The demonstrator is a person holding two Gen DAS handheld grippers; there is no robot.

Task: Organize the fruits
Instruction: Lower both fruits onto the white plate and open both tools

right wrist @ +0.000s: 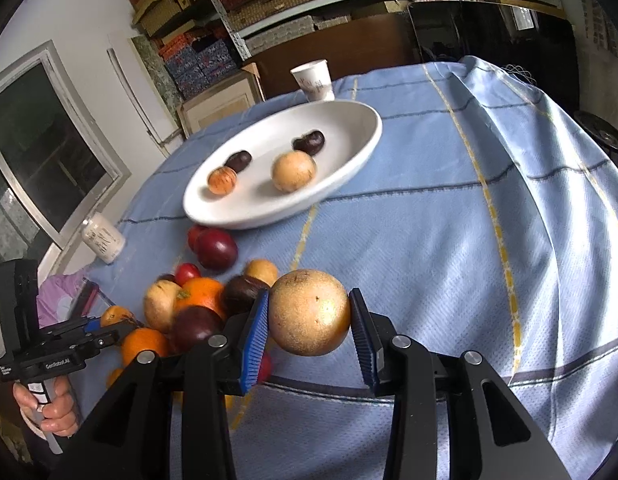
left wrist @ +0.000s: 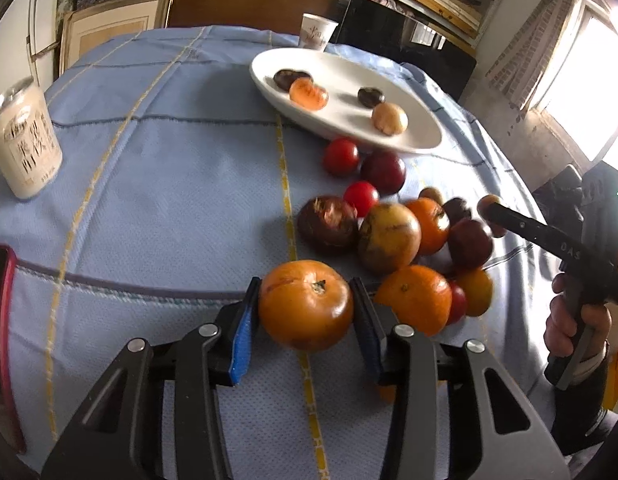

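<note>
My left gripper (left wrist: 305, 286) is shut on a round orange fruit (left wrist: 305, 306), held just above the blue tablecloth (left wrist: 169, 208). My right gripper (right wrist: 309, 296) is shut on a golden-brown round fruit (right wrist: 311, 314); in the left wrist view that gripper (left wrist: 493, 210) reaches in from the right. A pile of mixed fruits (left wrist: 389, 236) (oranges, red, dark and tan ones) lies between the two grippers. Behind it a white oval plate (left wrist: 389, 146) holds two dark fruits, an orange piece and a tan fruit (left wrist: 389, 119). In the right wrist view the plate (right wrist: 269, 220) sits beyond the pile (right wrist: 201, 300).
A pale can (left wrist: 25, 144) stands at the left and a paper cup (left wrist: 317, 32) behind the plate. A red-cased phone (left wrist: 5, 320) lies at the left edge. The cloth drops off the table at the right (right wrist: 569, 160). Shelves and boxes fill the background.
</note>
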